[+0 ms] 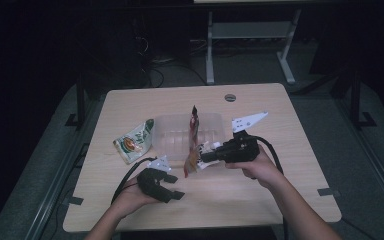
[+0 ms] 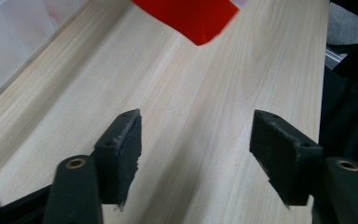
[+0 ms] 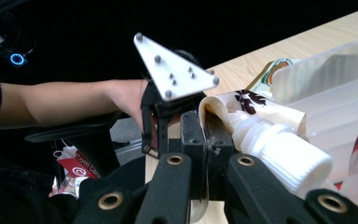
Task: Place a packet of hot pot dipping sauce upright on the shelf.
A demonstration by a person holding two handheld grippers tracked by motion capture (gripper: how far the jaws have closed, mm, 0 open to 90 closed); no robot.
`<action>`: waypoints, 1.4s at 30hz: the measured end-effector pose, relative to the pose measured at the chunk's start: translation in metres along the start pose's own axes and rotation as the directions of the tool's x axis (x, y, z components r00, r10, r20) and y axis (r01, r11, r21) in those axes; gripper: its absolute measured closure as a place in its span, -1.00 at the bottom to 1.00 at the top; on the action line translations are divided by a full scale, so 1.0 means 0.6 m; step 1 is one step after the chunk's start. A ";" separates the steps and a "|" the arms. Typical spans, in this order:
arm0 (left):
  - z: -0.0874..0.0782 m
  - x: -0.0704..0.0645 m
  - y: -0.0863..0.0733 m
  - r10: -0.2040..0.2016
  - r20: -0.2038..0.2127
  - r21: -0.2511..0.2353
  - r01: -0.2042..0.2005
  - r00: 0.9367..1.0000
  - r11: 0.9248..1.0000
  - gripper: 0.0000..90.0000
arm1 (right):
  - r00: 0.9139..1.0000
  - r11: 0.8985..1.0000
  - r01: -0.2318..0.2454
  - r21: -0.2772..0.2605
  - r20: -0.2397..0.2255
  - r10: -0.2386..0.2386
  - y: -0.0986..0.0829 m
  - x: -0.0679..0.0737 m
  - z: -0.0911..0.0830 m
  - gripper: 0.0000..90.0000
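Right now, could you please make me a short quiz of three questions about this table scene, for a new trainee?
1. True or false: the left gripper is shut on a packet.
2. What does the right gripper hold? A) a green packet B) a pouch with a white screw cap C) the bin
3. Fill in: the green snack packet lies to the ____ of the clear plastic bin in the high view.

Key
1. False: its jaws stand apart over the bare wooden table.
2. B: its jaws are closed on the spouted pouch.
3. Left.
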State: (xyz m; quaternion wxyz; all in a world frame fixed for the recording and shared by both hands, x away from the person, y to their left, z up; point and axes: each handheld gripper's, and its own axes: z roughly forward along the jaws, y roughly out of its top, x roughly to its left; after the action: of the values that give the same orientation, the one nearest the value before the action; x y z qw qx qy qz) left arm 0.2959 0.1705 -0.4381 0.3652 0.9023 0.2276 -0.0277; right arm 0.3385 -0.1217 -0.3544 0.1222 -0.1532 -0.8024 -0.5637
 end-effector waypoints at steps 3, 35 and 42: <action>-0.002 0.000 -0.001 -0.002 0.000 -0.006 0.002 1.000 1.000 -0.35 | 1.000 1.000 0.009 -0.006 -0.003 -0.009 0.012 -0.005 0.006 0.99; 0.000 0.003 -0.005 0.027 0.010 0.013 -0.027 1.000 1.000 -0.51 | 0.999 0.999 0.025 0.019 0.045 -0.026 0.134 -0.089 0.086 0.99; 0.001 0.002 -0.005 0.024 0.010 0.019 -0.024 1.000 1.000 -0.51 | 0.998 1.000 0.012 0.025 0.061 -0.014 0.137 -0.107 0.111 0.99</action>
State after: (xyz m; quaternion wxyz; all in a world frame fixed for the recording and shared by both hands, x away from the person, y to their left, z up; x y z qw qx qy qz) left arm 0.2955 0.1723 -0.4410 0.3578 0.9083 0.2145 -0.0301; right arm 0.4277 -0.0397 -0.3291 0.0958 -0.1638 -0.8136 -0.5496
